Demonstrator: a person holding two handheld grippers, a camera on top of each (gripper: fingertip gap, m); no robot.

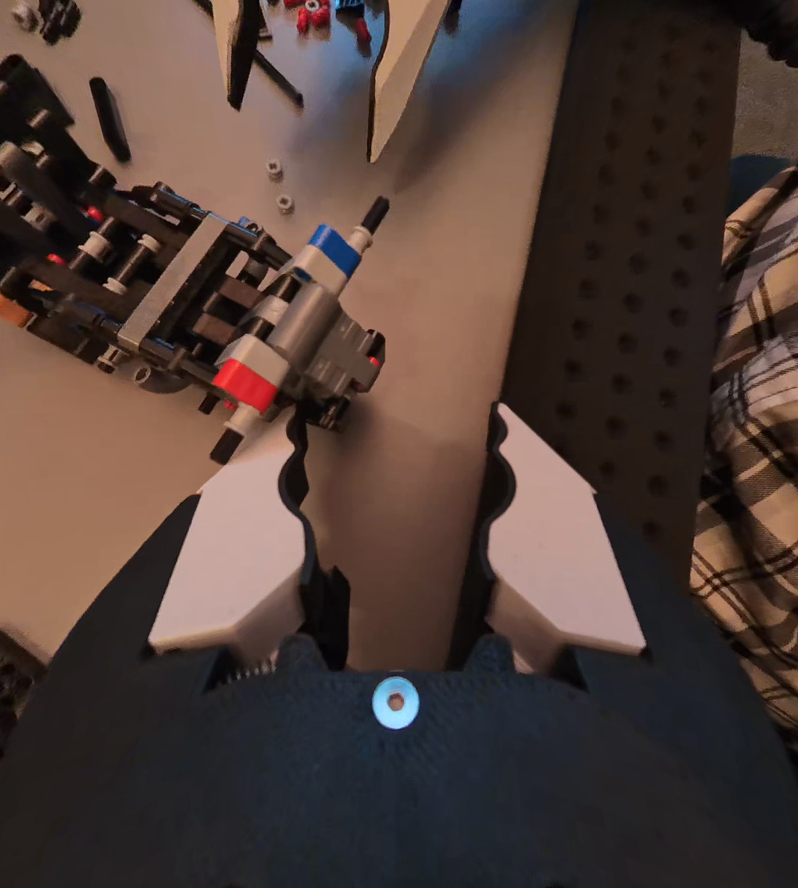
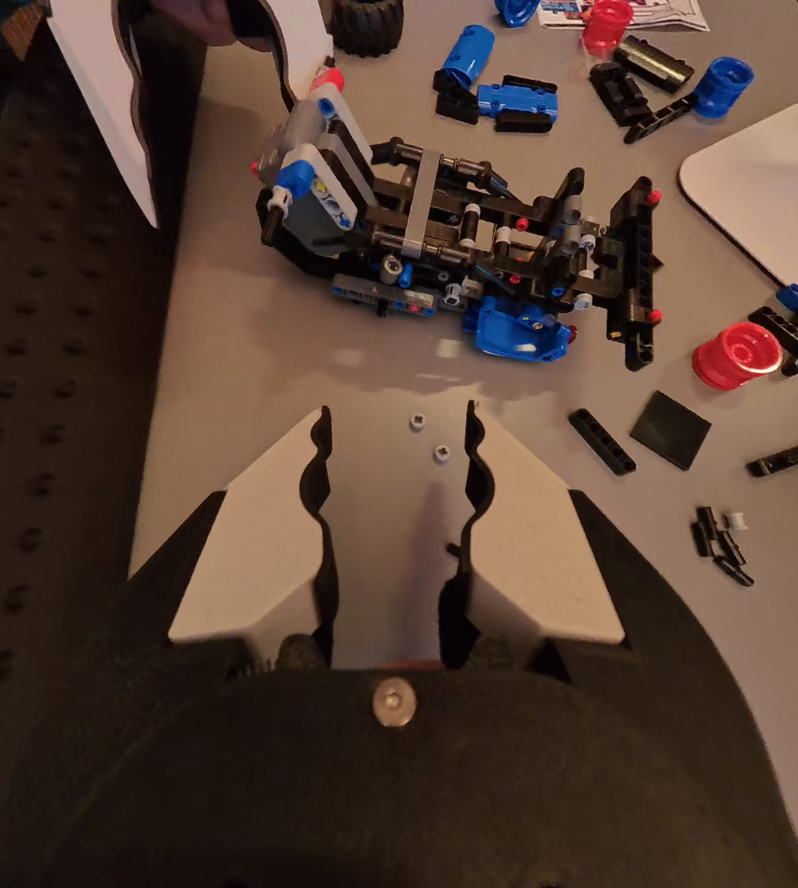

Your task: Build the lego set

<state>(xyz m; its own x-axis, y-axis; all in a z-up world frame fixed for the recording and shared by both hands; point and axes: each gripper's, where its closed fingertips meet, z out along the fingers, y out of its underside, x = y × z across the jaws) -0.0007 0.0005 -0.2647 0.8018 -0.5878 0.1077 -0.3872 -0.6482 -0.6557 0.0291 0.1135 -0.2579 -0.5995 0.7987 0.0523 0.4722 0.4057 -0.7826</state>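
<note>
Grey table [image 2: 252, 346]; chassis [image 1: 161, 298] blurred, cut off left.

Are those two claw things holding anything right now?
No. The left gripper and right gripper are both open and empty; the half-built black, grey and blue lego vehicle lies unheld.

lab bench | perforated black board [image 2: 41, 384] beside grey tabletop [image 2: 267, 365]

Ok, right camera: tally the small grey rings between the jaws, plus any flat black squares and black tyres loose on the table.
Small grey rings: 2
Flat black squares: 1
Black tyres: 1
Total: 4
</note>
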